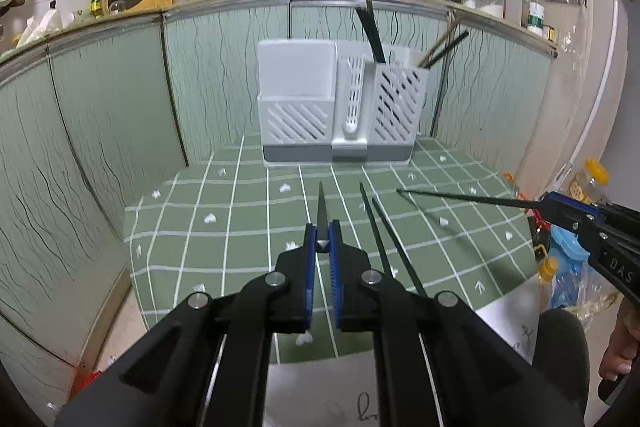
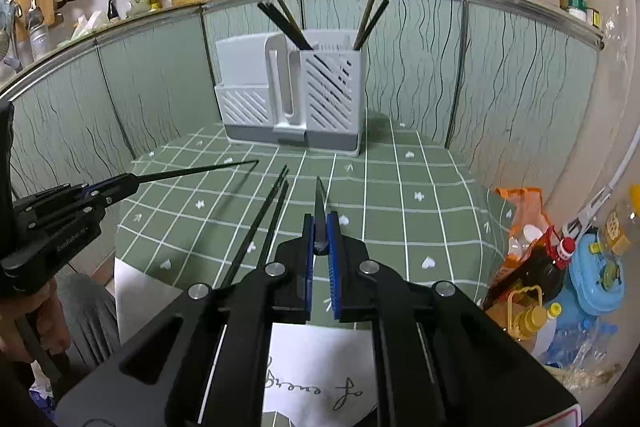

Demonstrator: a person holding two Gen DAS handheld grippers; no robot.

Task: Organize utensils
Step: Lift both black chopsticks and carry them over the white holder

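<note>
My left gripper (image 1: pixel 322 231) is shut on a black chopstick (image 1: pixel 321 205) that points ahead above the table. The right gripper (image 1: pixel 551 202) comes in from the right, shut on a second black chopstick (image 1: pixel 460 198). In the right wrist view that right gripper (image 2: pixel 320 223) clamps its chopstick (image 2: pixel 319 199), and the left gripper (image 2: pixel 129 183) holds its own (image 2: pixel 200 170). Two more black chopsticks (image 1: pixel 384 239) (image 2: pixel 268 223) lie side by side on the cloth between the grippers. The white utensil holder (image 1: pixel 296 107) (image 2: pixel 244 99) stands at the table's back, with several chopsticks (image 2: pixel 294 23) upright in its right compartment.
A green checked tablecloth (image 1: pixel 240 227) covers the table, and green patterned panels (image 1: pixel 112 99) wall it in at the left, back and right. A sheet of paper (image 2: pixel 320 367) lies at the front edge. Bottles and bags (image 2: pixel 540 267) crowd the right side. A hand (image 1: pixel 618 355) grips the right tool.
</note>
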